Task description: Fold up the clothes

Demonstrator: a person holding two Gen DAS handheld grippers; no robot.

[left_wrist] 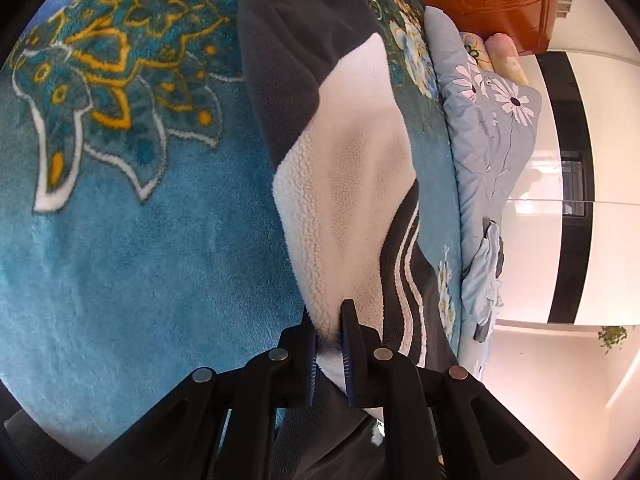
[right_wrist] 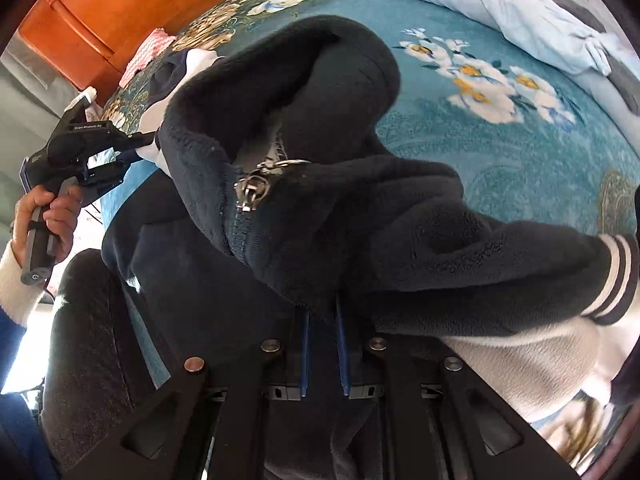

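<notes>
Both grippers, left gripper (left_wrist: 331, 354) and right gripper (right_wrist: 322, 354), pinch the jacket (right_wrist: 320, 208); it stretches lengthwise between them above the bed (left_wrist: 140, 260).

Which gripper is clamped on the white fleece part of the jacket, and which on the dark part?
The left gripper pinches the jacket's white fleece panel; the right gripper grips dark fleece below the zipper pull.

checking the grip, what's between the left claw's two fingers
In the left wrist view, the left claw pinches white fleece of the dark grey and white fleece jacket; nothing else lies between.
</notes>
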